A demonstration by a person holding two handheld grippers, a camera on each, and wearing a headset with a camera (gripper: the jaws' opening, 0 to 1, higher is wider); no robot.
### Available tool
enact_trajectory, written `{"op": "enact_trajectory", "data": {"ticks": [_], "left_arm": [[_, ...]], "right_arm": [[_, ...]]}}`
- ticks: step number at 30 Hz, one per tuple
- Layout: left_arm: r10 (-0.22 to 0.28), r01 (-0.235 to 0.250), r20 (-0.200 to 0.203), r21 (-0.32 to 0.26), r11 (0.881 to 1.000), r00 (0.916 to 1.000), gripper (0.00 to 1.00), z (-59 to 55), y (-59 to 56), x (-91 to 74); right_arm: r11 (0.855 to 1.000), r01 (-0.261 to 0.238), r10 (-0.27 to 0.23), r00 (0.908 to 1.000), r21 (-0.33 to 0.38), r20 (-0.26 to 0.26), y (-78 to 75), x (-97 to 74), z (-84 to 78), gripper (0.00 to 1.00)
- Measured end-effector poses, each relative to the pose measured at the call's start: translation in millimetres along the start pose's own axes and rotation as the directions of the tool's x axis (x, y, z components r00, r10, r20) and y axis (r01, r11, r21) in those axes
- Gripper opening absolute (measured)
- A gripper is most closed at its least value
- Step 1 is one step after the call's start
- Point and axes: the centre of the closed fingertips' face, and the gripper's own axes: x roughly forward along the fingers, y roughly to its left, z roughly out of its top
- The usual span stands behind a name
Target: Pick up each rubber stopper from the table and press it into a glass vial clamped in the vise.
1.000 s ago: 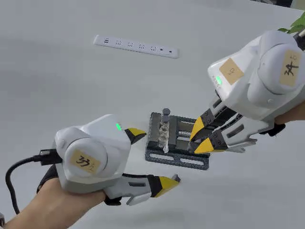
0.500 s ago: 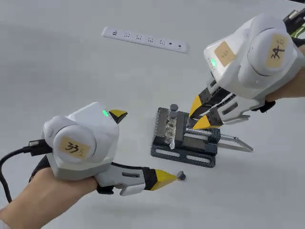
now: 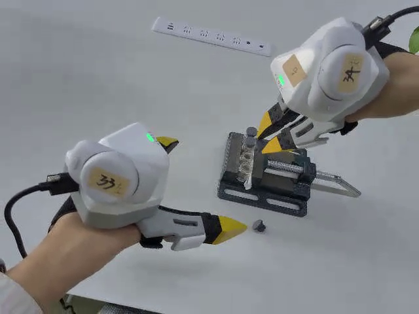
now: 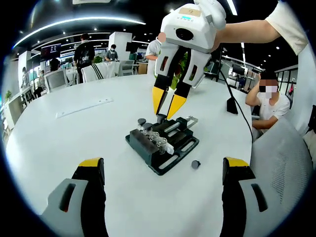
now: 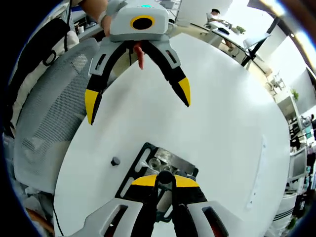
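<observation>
A small black vise [image 3: 262,191] holds a row of glass vials [image 3: 245,163]; one at the far end has a grey rubber stopper [image 4: 141,121]. My right gripper [image 3: 268,138] hangs just over the far end of the vials. Its jaws are shut on a dark stopper [image 5: 164,177], which also shows under its tips in the left gripper view [image 4: 160,117]. A loose stopper [image 3: 259,226] lies on the table in front of the vise. My left gripper [image 3: 200,185] is open and holds nothing, low on the near left of the vise, with one tip near the loose stopper.
A white power strip [image 3: 209,36] lies at the far side of the round white table [image 3: 98,85]. The vise's handle [image 3: 337,186] sticks out to the right. A grey mesh chair [image 5: 49,113] stands off the table's edge, and several people sit beyond.
My right gripper has moved from the vise's screw side over to the far end of the vial row. The left gripper stays open in about the same place.
</observation>
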Motion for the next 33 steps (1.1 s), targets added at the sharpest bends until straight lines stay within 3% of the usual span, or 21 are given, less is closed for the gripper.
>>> {"op": "enact_trajectory", "data": {"ticks": [17,33], "left_arm": [[0.014,-0.014,-0.007,-0.020,1.000,0.9999,0.99,-1.3,7.4,2.7],[0.025,-0.026,-0.013,-0.040,0.999,0.9996,0.98,-5.9,12.4,1.1]], "right_arm": [[0.993,0.016,-0.019,0.9994,-0.119,-0.027,-2.4,16.1,-6.4,0.05],[0.984,-0.021,0.015,0.9993,-0.175,-0.033,-1.9,26.8,-5.1,0.06]]}}
